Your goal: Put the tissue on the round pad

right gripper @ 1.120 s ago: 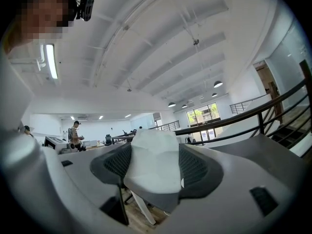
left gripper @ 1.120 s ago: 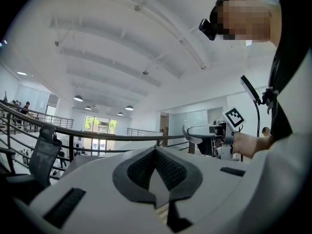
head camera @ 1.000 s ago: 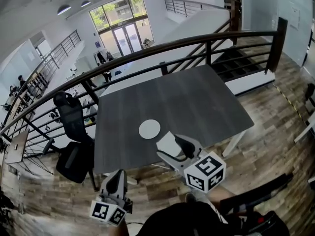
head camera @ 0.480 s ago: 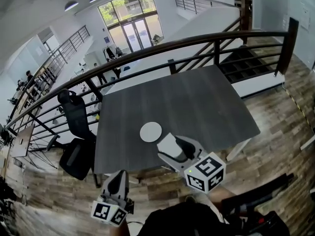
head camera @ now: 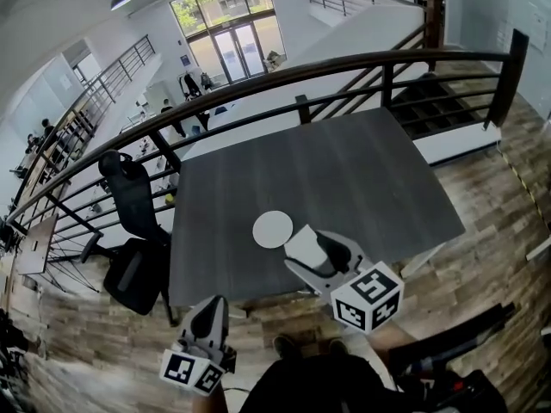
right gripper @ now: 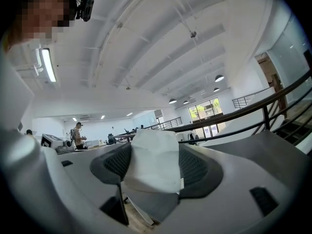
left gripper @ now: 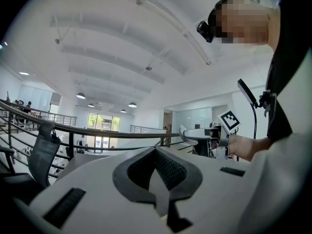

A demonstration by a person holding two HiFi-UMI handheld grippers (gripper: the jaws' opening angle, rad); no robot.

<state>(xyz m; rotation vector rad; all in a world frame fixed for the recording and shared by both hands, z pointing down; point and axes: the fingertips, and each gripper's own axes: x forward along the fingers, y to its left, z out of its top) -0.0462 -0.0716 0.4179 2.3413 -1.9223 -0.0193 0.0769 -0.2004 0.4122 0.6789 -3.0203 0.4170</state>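
Closest to me, low on my left, my left gripper (head camera: 207, 310) hangs off the near edge of the desk (head camera: 362, 170), over the wooden floor (head camera: 482, 205). Its jaws are pressed together with nothing between them, and it points up and away from me.

A little further out on my right, my right gripper (head camera: 312, 249) reaches over the near edge of the desk. Its jaws stand wide and clamp the tissue (head camera: 302, 244) (a white folded pack, as far as I can make it out). In the right gripper view the dark pads sit against both sides of the pack, which sticks out past the tips.

The tissue is carried above the desk, off its surface, just beside the round pad (head camera: 272, 229) on the pad's near-right side. From my head view their edges almost meet, but I cannot tell whether they touch.

The round pad is white and lies flat on the dark grey desk, in its near half; the part of the desk beyond it is bare.

Past the far edge of the desk runs a dark railing (head camera: 258, 83). A black office chair (head camera: 131, 198) stands to the desk's left, by the railing. Beyond that, a bright hall opens below, with tall windows (head camera: 228, 20) at its far end.
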